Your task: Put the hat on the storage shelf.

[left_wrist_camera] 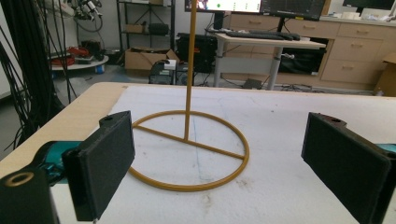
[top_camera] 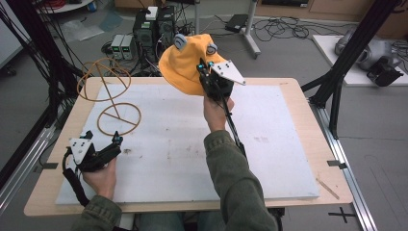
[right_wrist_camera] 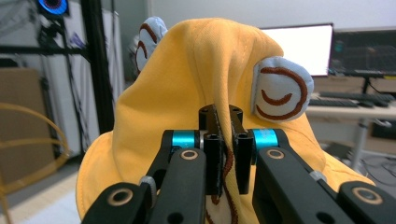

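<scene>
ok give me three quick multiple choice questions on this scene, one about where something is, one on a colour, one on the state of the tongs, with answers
1. Where does the wire stand sit on the white board?
A. far left part
B. near right corner
C. dead centre

2. What colour is the hat held up by the right tongs?
A. green
B. yellow-orange
C. black

3. How do the left tongs stand?
A. shut on the hat
B. shut on the stand
C. open, holding nothing

Answers:
1. A: in the high view the stand's ring base lies on the board's far left part.
2. B: the cloth is yellow-orange, with pale blue round ears, in the right gripper view.
3. C: the left gripper view shows its jaws wide apart with the stand's base beyond them.
</scene>
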`<state>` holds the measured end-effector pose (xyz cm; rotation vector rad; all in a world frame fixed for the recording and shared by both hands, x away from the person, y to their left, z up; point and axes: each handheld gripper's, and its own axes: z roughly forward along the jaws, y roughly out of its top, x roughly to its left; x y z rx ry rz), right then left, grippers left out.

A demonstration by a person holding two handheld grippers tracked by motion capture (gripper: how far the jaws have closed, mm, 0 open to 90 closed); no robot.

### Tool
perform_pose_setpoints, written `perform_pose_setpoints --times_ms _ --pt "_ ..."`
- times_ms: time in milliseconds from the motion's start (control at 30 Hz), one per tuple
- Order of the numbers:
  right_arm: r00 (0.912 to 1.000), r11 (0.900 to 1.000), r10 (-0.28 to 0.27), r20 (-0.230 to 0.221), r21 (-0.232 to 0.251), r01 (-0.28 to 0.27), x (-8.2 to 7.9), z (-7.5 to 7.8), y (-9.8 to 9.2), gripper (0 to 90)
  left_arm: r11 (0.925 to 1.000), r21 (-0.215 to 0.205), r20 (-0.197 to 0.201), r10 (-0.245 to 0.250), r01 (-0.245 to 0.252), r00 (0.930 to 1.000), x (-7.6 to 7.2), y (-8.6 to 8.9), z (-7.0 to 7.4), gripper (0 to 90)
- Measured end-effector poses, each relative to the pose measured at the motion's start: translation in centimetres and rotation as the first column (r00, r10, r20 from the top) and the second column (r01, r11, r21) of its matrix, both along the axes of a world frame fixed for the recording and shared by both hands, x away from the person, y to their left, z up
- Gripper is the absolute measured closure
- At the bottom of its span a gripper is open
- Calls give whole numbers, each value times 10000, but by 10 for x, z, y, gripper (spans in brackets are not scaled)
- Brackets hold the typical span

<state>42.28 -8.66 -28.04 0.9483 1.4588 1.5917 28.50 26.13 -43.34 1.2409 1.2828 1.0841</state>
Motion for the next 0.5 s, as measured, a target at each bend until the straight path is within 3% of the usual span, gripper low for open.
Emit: perform_pose_setpoints --times_ms 300,400,500 --pt "9958 9959 903 178 11 -903 -1 24 43 878 10000 -70 87 -20 20 10000 0 -1 1 100" --pt "9903 9909 1345 346 -64 -1343 -2 35 70 878 10000 -66 100 -37 38 9999 -1 -1 1 100" --pt "9867 9875 1575 396 -54 -1574 -3 41 82 878 10000 -63 66 -46 46 10000 -1 1 1 99"
